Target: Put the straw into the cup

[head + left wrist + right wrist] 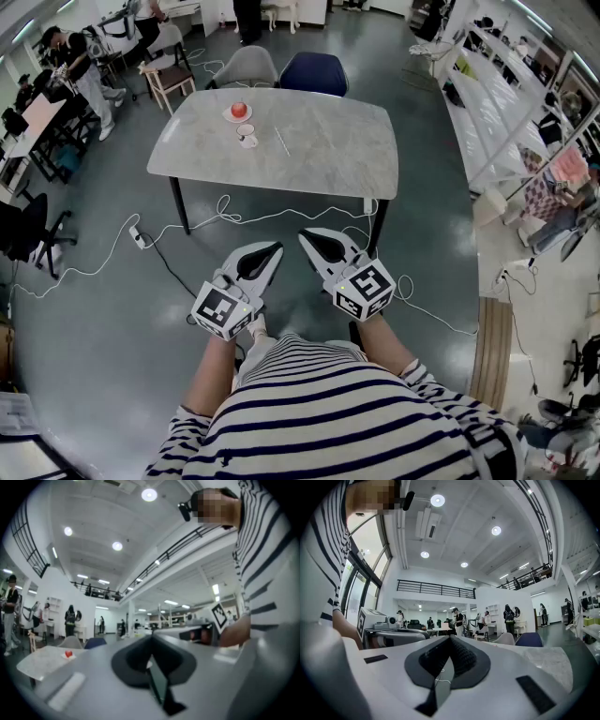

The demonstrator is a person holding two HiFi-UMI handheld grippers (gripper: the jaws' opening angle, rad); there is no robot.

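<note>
My 2 tongs, the left tongs [269, 251] and the right tongs [312, 239], are each pressed together on nothing, side by side above the floor and well short of the tabletop [328, 155]. The straw [281, 141] lies flat near the middle of that tabletop. It sits just right of the cup [248, 142], and a plate [238, 112] with something red is beyond them.

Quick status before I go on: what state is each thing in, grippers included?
Left gripper: shut, empty, short of the table.
Right gripper: shut, empty, short of the table.
Straw: lying flat on the table.
Cup: on the table, nothing sticking out.
</note>
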